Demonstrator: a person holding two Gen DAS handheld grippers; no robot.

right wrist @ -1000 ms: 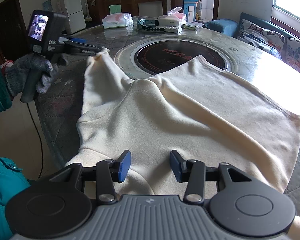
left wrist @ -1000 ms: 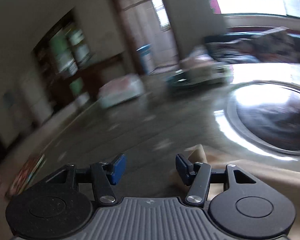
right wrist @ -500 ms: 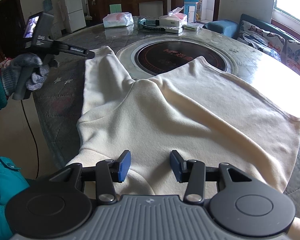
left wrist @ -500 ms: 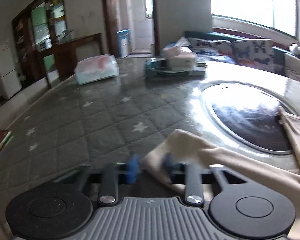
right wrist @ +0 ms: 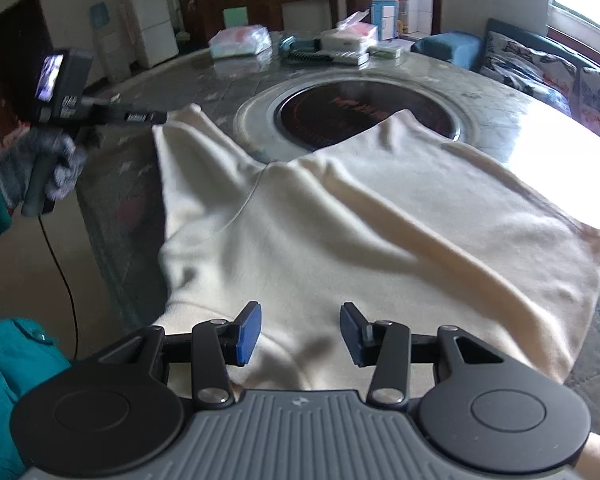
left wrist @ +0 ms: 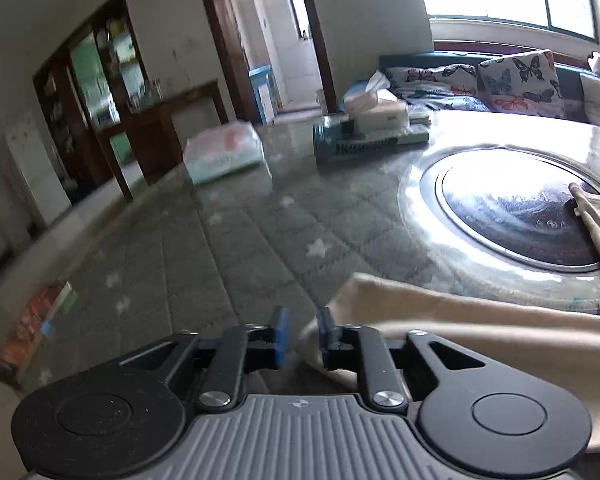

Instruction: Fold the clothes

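Note:
A cream long-sleeved garment (right wrist: 360, 240) lies spread on the round table, its far edge over the dark centre plate (right wrist: 364, 110). One sleeve (right wrist: 180, 152) runs toward the table's left side. My left gripper (left wrist: 301, 338) has its blue pads close together on the sleeve's end (left wrist: 420, 312). In the right wrist view the left gripper (right wrist: 148, 117) meets the sleeve tip, held by a gloved hand (right wrist: 40, 168). My right gripper (right wrist: 300, 334) hovers open just above the garment's near edge, nothing between its fingers.
The table (left wrist: 240, 248) has a quilted, star-patterned cover under glass. At its far side sit a tissue pack (right wrist: 240, 42) and stacked boxes (right wrist: 332, 46). A sofa with butterfly cushions (right wrist: 540, 68) stands at the right. A teal sleeve (right wrist: 16, 360) is at the lower left.
The left gripper went from open and swinging to pads closed on the sleeve end. The right gripper stayed open over the garment, and the cloth now shows more wrinkles.

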